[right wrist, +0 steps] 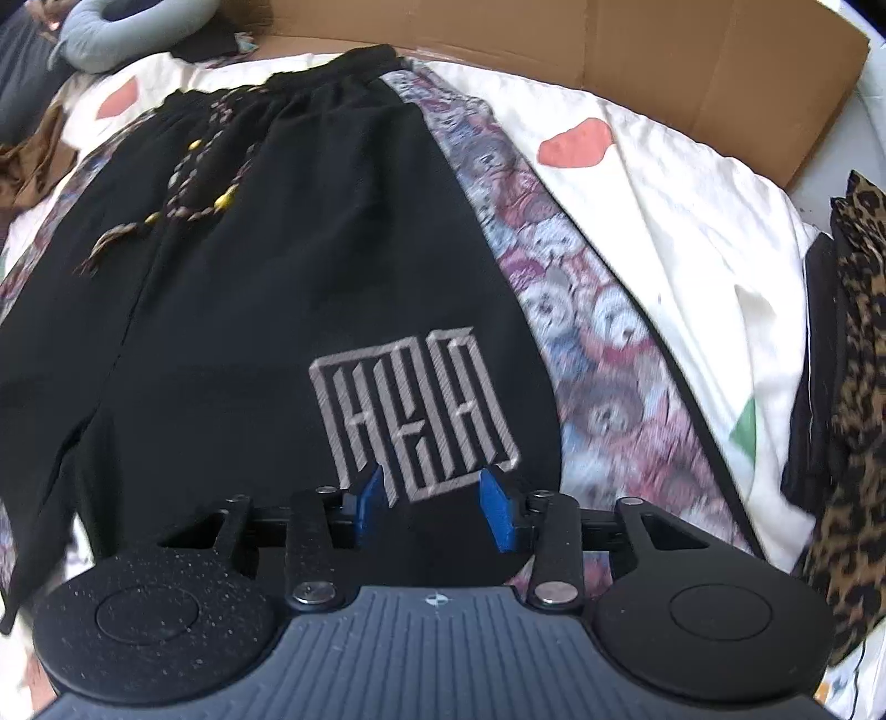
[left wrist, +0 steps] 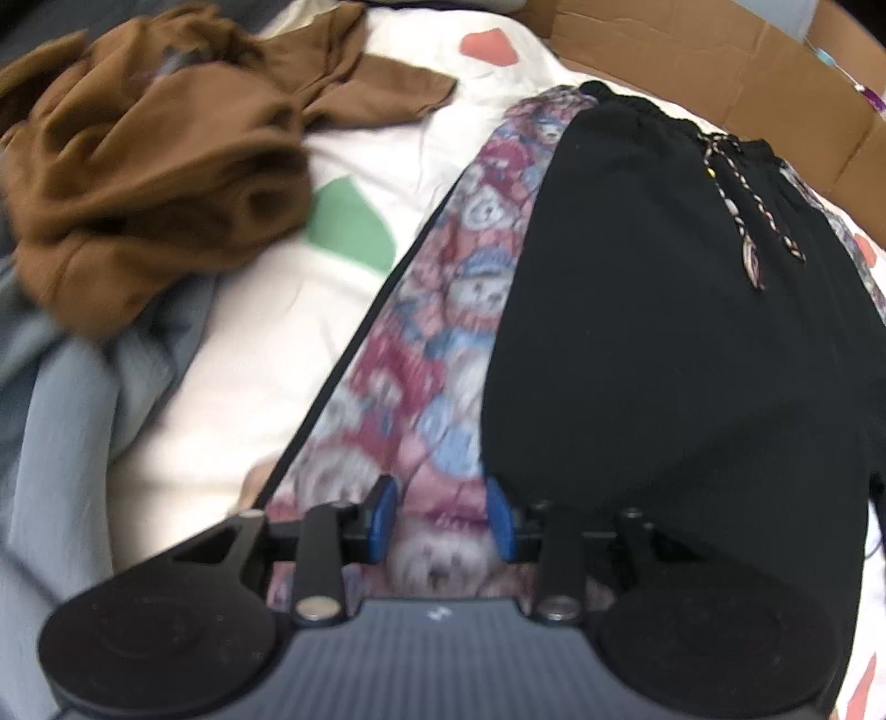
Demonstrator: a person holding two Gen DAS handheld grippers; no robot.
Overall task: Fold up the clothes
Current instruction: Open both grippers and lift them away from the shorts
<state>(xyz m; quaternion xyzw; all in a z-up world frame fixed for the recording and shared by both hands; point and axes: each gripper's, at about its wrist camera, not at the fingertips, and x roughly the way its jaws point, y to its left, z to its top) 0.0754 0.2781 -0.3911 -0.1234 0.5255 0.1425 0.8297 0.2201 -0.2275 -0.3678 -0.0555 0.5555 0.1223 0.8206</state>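
Hovering over the shorts, I have both tongs parted with nothing between the pads. My left tongs (left wrist: pixel 441 512) hang above the bear-print side panel (left wrist: pixel 421 354) at the hem end, and my right tongs (right wrist: pixel 432 509) sit over the grey logo (right wrist: pixel 412 407) on the other leg. The black shorts (right wrist: pixel 266 288) lie flat on the white bedsheet (right wrist: pixel 692 232), their long axis running straight away from me, waistband (right wrist: pixel 338 75) and drawstring (right wrist: pixel 194 188) farthest off by the cardboard (right wrist: pixel 637 50). Each hem edge looks nearest its own hand, so I judge the fold goes hem toward waistband.
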